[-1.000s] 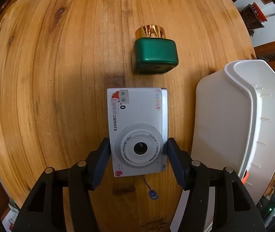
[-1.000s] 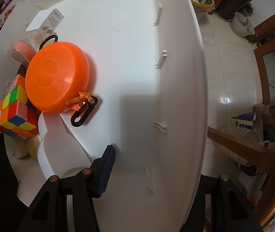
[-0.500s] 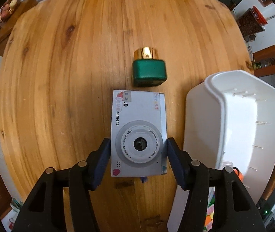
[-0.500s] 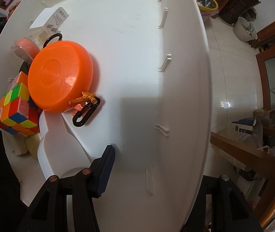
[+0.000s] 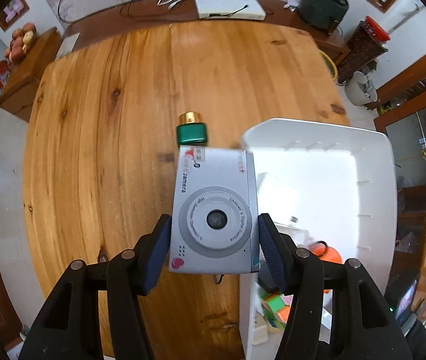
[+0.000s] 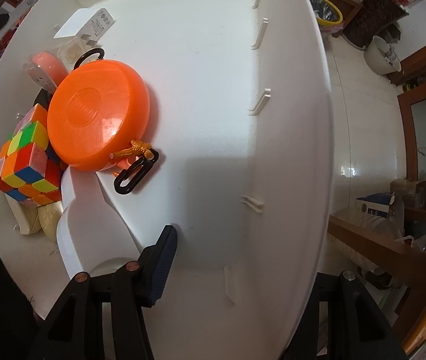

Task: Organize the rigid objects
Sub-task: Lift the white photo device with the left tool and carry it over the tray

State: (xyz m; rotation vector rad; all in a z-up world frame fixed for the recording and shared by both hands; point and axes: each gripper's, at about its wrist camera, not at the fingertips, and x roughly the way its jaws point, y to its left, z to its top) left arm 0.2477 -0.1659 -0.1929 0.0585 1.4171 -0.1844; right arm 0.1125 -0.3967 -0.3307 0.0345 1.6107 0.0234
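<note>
My left gripper clamps the silver camera above the white bin's left rim. My right gripper pinches the bin's near wall.

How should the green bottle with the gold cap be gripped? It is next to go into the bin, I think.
Grip the green bottle across its squat body, one finger on each flat side, coming down from above along its length. It lies on the wooden table with its gold cap pointing away; the cap looks narrower, round and glossy, so likely slippier.
</note>
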